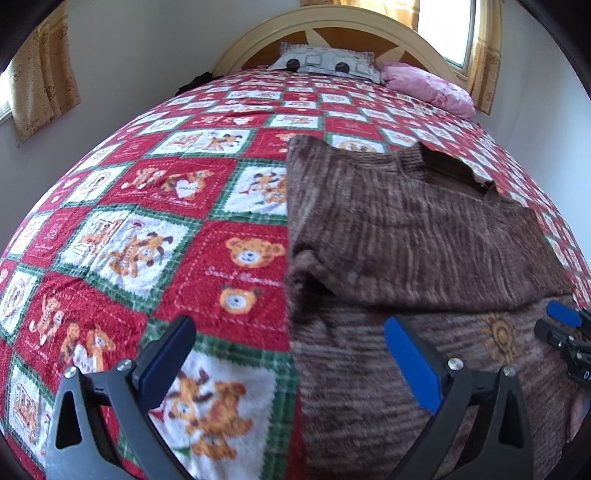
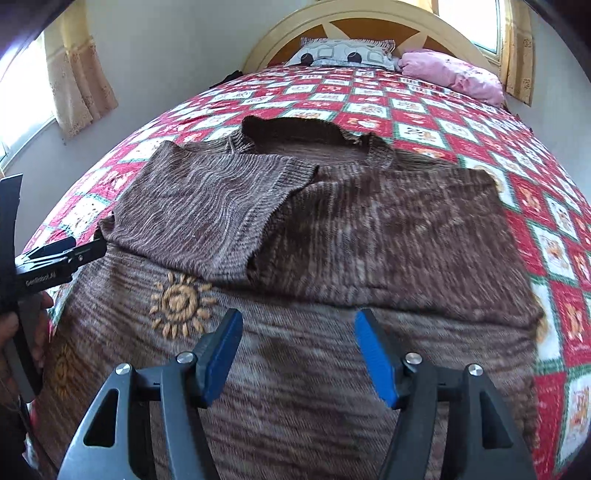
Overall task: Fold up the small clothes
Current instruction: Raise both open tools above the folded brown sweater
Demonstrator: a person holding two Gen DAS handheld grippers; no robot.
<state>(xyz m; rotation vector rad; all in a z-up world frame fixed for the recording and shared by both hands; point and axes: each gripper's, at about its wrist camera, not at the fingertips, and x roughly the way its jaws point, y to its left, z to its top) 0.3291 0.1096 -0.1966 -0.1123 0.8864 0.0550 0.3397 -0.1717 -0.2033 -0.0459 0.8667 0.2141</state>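
My left gripper has its jaws spread wide with nothing between the blue pads; one finger hangs over the quilt, the other over the near left part of the brown sweater. I can't see either pad pressing into cloth. My right gripper also stands with its jaws apart, narrower than the left, and empty; both fingers hover above the sweater's lower body, and whether the tips brush the knit I cannot tell. From the right wrist view the left gripper shows at the left edge beside the sweater's left side, with a hand wrapped round its handle.

The sweater lies flat on the bed, on top of the red, green and white teddy-bear quilt. Its long axis runs from me toward the headboard: the neck opening points away toward the pillows, the hem toward me. Both sleeves are folded in across the chest, and the left sleeve's ribbed cuff ends near the middle, below the collar. An orange sun motif sits on the lower left of the front. A patterned grey pillow and a pink pillow rest against the headboard, well apart from the sweater.
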